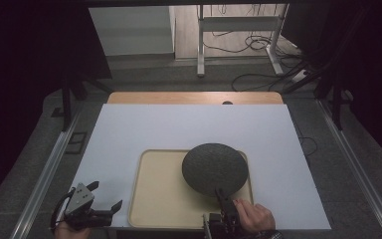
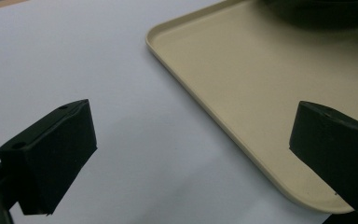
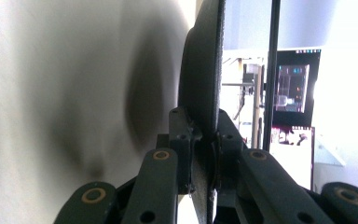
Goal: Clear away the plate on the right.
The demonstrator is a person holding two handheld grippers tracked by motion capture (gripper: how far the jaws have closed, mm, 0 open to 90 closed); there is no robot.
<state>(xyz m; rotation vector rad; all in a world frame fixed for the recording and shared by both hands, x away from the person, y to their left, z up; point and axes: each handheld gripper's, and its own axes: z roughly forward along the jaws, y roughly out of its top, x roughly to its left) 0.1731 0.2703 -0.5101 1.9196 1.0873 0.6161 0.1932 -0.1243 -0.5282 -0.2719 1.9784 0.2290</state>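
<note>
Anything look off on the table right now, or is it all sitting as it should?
Nothing spilled or damaged. The one thing not lying flat is the dark round plate: the right gripper is clamped on its near rim, holding it raised over the beige tray. The left gripper is open beside the tray.

A white sheet (image 1: 179, 129) covers most of the bench, leaving a strip of bare wood (image 1: 194, 97) along its far edge, above the middle of the frame. In the left gripper view the same sheet (image 2: 74, 56) fills the left half. Grey floor (image 1: 328, 164) lies around the bench, with a metal rail at the left (image 1: 45, 174) and another at the right (image 1: 358, 169). At the top centre stands a white metal frame (image 1: 200, 45), with dark cables (image 1: 251, 45) trailing on the floor beside it. A lit monitor (image 3: 291, 88) shows at the right of the right gripper view.
</note>
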